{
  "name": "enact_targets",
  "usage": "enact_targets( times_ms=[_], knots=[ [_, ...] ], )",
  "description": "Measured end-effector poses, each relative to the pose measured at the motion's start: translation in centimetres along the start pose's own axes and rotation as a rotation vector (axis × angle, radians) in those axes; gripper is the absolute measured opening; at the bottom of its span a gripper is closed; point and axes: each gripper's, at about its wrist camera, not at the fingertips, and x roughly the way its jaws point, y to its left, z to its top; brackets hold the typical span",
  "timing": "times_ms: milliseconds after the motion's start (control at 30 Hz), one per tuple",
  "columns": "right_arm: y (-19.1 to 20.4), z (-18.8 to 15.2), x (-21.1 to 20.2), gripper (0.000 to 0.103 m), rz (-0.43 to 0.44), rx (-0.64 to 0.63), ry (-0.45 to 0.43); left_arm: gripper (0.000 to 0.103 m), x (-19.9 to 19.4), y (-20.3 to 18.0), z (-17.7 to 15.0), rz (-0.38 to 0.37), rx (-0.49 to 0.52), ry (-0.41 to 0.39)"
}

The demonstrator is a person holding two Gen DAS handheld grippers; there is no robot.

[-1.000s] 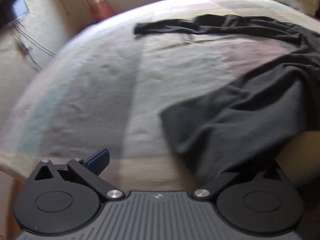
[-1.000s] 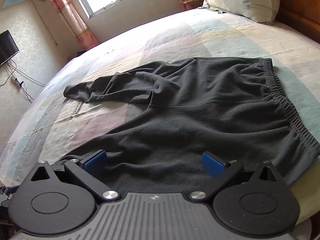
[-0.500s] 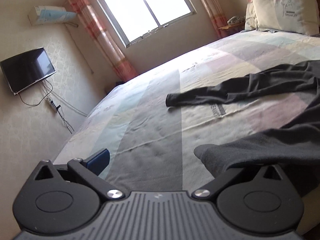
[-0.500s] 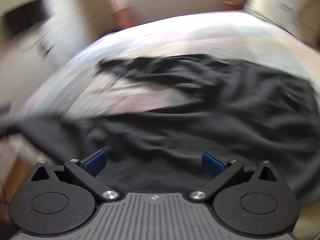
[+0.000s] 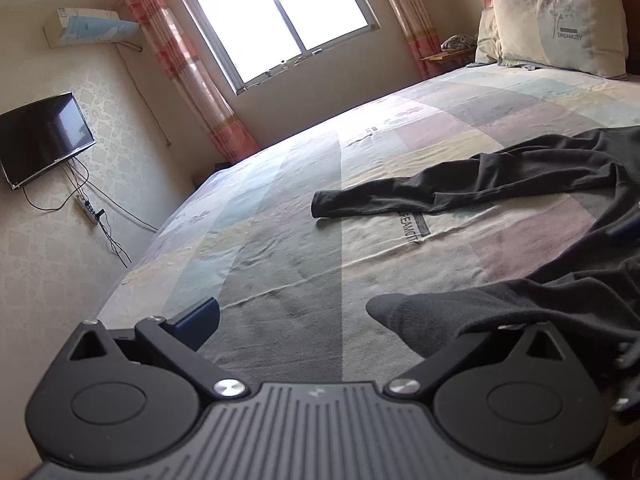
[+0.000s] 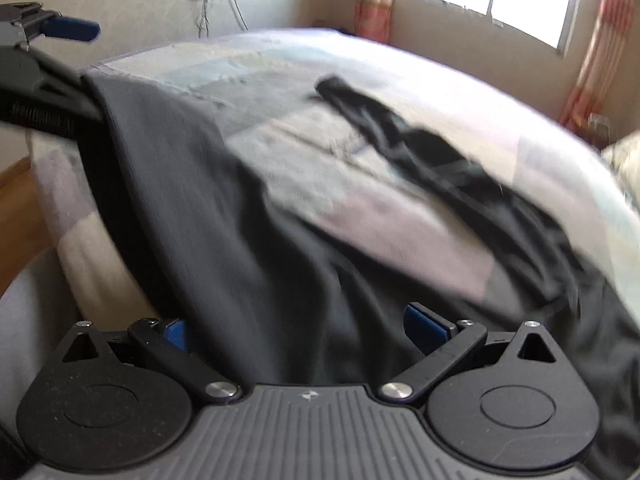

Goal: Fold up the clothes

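Black sweatpants lie spread on the patchwork bed (image 5: 280,248). The far leg (image 5: 440,196) stretches flat toward the left. The near leg's end (image 5: 420,312) drapes over the right finger of my left gripper (image 5: 336,320), which is open; only its left blue pad (image 5: 200,316) shows. One blue pad (image 5: 625,227) of the right gripper peeks in at the right edge. In the blurred right wrist view, my right gripper (image 6: 300,328) is open, with the near leg (image 6: 224,240) lying between and over its fingers. The left gripper (image 6: 86,68) sits at that leg's far end.
A pillow (image 5: 560,28) leans on the wooden headboard at the far right. A wall TV (image 5: 44,136) with hanging cables and a bright window (image 5: 280,16) are behind the bed. The bed's near corner drops to wooden floor (image 6: 20,192).
My left gripper tilted up from the bedspread and now sits under the near leg's end. The right gripper swung left from the waistband side and now looks along the near leg.
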Motion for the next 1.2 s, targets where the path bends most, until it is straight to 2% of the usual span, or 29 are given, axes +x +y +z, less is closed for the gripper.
enact_targets(
  times_ms=[133, 233, 467, 533, 667, 800, 967, 1067, 1200],
  knots=[
    [0.8, 2.3, 0.7, 0.103, 0.007, 0.081, -0.050, 0.102, -0.1, 0.3, 0.0, -0.014, -0.030, -0.005],
    [0.6, 3.0, 0.5, 0.103, -0.032, 0.139, -0.096, 0.102, 0.2, 0.4, -0.5, -0.028, -0.063, 0.004],
    [-1.6, 2.8, -1.5, 0.103, -0.083, 0.233, -0.145, 0.102, 2.4, -0.9, -2.2, -0.117, -0.082, 0.102],
    [-2.4, 2.9, -2.1, 0.103, -0.072, 0.264, -0.137, 0.102, 2.9, -1.3, -2.7, -0.176, -0.094, 0.143],
    [-3.8, 3.5, -3.2, 0.103, -0.049, 0.325, -0.143, 0.102, 4.1, -1.6, -3.6, -0.238, -0.144, 0.233],
    [-4.9, 4.7, -4.5, 0.103, 0.013, 0.357, -0.146, 0.102, 4.9, -1.5, -4.3, -0.257, -0.182, 0.284],
    [-5.3, 5.4, -4.8, 0.103, 0.025, 0.338, -0.127, 0.102, 4.7, -1.7, -4.4, -0.227, -0.174, 0.272],
    [-4.6, 4.9, -4.6, 0.103, 0.094, 0.322, -0.099, 0.102, 4.8, -1.6, -4.3, -0.202, -0.166, 0.269],
    [-2.4, 4.0, -3.8, 0.103, 0.249, 0.241, -0.024, 0.102, 4.8, -1.0, -4.3, -0.188, -0.165, 0.265]
  ],
)
